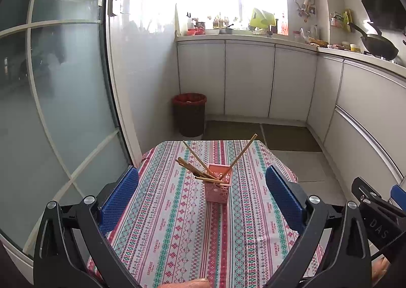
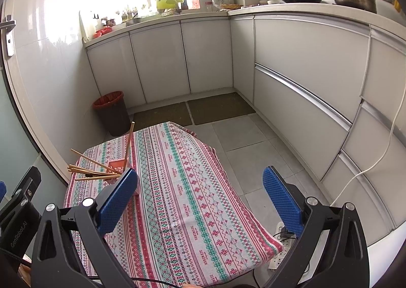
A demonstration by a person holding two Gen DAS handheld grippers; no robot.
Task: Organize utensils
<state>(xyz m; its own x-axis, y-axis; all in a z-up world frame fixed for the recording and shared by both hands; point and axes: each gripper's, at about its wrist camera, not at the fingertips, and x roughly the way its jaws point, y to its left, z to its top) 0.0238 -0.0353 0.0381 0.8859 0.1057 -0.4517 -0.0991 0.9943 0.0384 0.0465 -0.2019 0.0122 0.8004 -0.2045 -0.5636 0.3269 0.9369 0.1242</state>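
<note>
Right now both of my tools are released and hold nothing: the left tool [image 1: 201, 186] hangs above the near half of the worktop [image 1: 172, 232], and the right tool [image 2: 200, 186] is over its right side, fingers spread wide.

All the chopsticks [image 1: 200, 170] sit in the pink holder [image 1: 218, 187], which stands upright near the middle of the worktop, toward its far edge. They splay out: a bunch leans left, nearly flat across the rim, and one leans right.

I judge the sticks light, stiff and a bit slick, so they would roll between the pads; I would pinch one around mid-shaft, across its width. The holder looks like thin perforated plastic, light and easy to tip, more so with sticks levering on its rim. I would steady it by its side walls, low down.
</note>
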